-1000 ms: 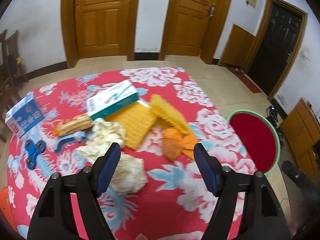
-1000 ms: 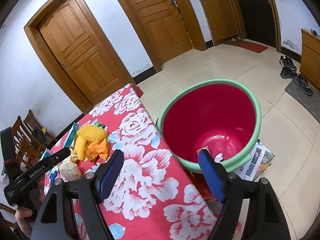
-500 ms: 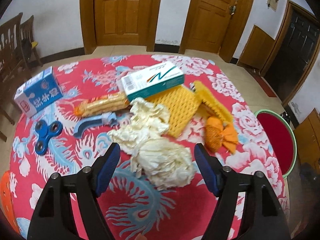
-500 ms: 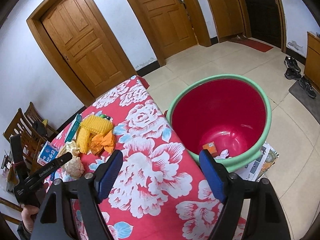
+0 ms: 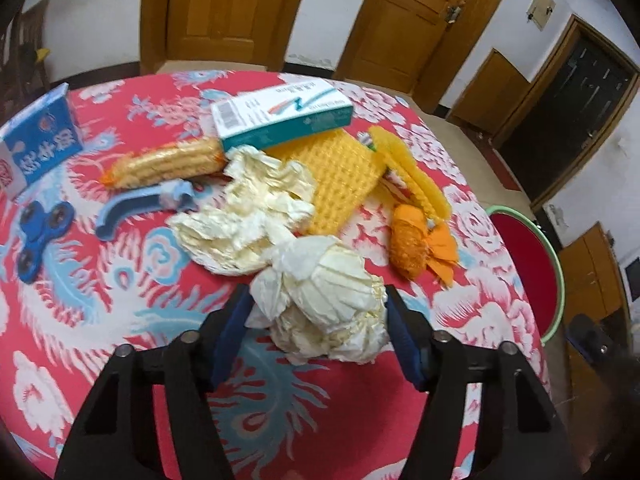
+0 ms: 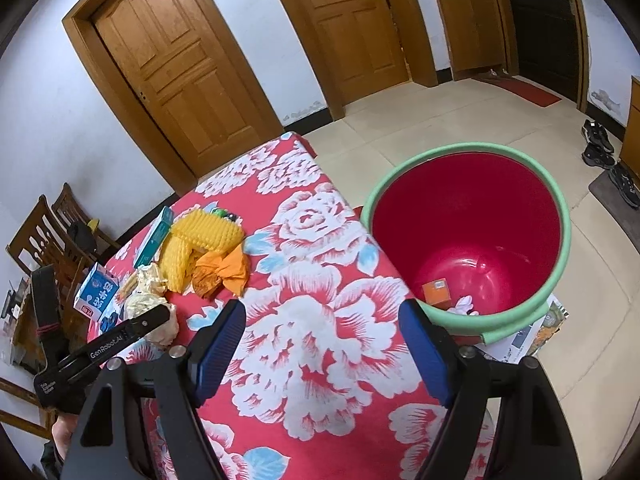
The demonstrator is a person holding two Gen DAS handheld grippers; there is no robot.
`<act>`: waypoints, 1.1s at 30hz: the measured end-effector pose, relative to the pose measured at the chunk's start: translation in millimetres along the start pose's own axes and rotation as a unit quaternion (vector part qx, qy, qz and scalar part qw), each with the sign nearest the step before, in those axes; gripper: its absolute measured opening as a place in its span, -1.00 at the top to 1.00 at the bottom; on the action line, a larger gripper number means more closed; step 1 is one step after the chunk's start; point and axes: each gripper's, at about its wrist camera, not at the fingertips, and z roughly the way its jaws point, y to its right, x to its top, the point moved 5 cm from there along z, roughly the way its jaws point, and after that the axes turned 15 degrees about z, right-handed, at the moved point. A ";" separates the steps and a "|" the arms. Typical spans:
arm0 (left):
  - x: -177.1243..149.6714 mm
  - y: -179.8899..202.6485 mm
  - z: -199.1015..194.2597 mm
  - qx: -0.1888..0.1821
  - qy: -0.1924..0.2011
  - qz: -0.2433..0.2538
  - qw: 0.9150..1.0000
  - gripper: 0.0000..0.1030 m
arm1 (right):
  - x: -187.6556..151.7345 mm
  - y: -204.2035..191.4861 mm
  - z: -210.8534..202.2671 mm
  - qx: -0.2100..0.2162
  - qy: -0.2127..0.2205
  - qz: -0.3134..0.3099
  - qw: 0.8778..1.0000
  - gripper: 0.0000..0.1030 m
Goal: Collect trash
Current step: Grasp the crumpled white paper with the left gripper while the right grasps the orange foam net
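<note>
Crumpled cream paper wad [image 5: 328, 304] is lying on the near middle of the red floral tablecloth [image 5: 120, 300], and the left gripper [image 5: 316, 312] is angling down over it, blue-padded fingers [image 5: 232, 328] flanking it on both sides; jaws have just been closing with the wad between them, pads looking right at its edges, firm pinch not confirmable. A second crinkled cream wad [image 5: 248, 216] is sitting just beyond, touching the first. Farther out: yellow waffle-textured sponge sheet [image 5: 340, 176], folded yellow strip [image 5: 416, 184] to its right, orange crumpled wrapper [image 5: 416, 240] near the right edge. A teal-and-white carton [image 5: 280, 116] with barcode and a big slanted "N" logo is lying at the far middle, small print unreadable. Clear-wrapped biscuit roll [image 5: 164, 164], blue plastic handle piece [image 5: 144, 204], blue fidget spinner [image 5: 40, 236] and a blue box with white Chinese characters [image 5: 40, 144] are sitting to the left. The right gripper [image 6: 320, 344] is hovering tilted down over the tablecloth's right edge, jaws spread wide, nothing between them. A red bucket with green rim [image 6: 552, 280] is standing on the floor right of the table, holding a small orange box [image 6: 436, 290] and white scraps. "GenRobot.AI" is reading on the left gripper's black finger in the right wrist view.
</note>
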 end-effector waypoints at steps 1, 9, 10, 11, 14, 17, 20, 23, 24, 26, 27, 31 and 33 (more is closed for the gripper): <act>-0.4 1.7 1.1 -0.007 -0.001 0.001 1.000 -0.09 | -0.4 -1.9 1.1 0.000 -0.001 -0.002 1.000 -0.57; 5.0 8.1 -16.6 -0.020 0.025 0.020 0.999 0.13 | -0.7 -17.3 12.4 0.003 -0.012 -0.021 1.000 -0.57; 7.1 6.4 -20.8 -0.015 0.029 0.021 0.999 0.13 | -0.6 -20.5 14.9 0.004 -0.015 -0.024 1.000 -0.57; 9.4 3.8 -24.7 -0.007 0.033 0.023 0.999 0.13 | -0.7 -23.5 16.8 0.005 -0.017 -0.026 0.999 -0.57; 17.3 -6.0 -31.8 0.012 0.044 0.025 0.999 0.13 | -2.0 -36.2 25.5 0.008 -0.022 -0.040 0.999 -0.57; 22.0 -20.6 -36.4 0.036 0.047 0.023 0.998 0.13 | -3.3 -49.3 36.3 0.009 -0.030 -0.053 0.998 -0.57; 23.1 -33.8 -38.6 0.056 0.046 0.018 0.997 0.13 | -7.4 -63.9 50.4 0.012 -0.043 -0.065 0.997 -0.57; 21.4 -45.8 -36.5 0.062 0.042 0.007 0.997 0.13 | -10.9 -77.2 63.1 0.012 -0.053 -0.076 0.996 -0.57; 20.7 -48.3 -35.1 0.062 0.041 0.004 0.997 0.13 | -12.0 -81.9 68.7 0.011 -0.057 -0.079 0.995 -0.57; 19.3 -53.8 -32.6 0.061 0.039 -0.001 0.997 0.13 | -14.0 -87.6 76.6 0.009 -0.062 -0.084 0.994 -0.57; 18.5 -55.2 -31.6 0.060 0.039 -0.003 0.997 0.13 | -15.3 -91.3 82.7 0.007 -0.066 -0.087 0.994 -0.57; 16.6 -61.8 -27.6 0.057 0.037 -0.012 0.998 0.13 | -18.7 -102.4 100.5 -0.002 -0.072 -0.100 0.992 -0.57; 16.0 -64.0 -26.8 0.055 0.038 -0.017 0.998 0.13 | -19.2 -106.7 109.3 -0.009 -0.071 -0.106 0.992 -0.57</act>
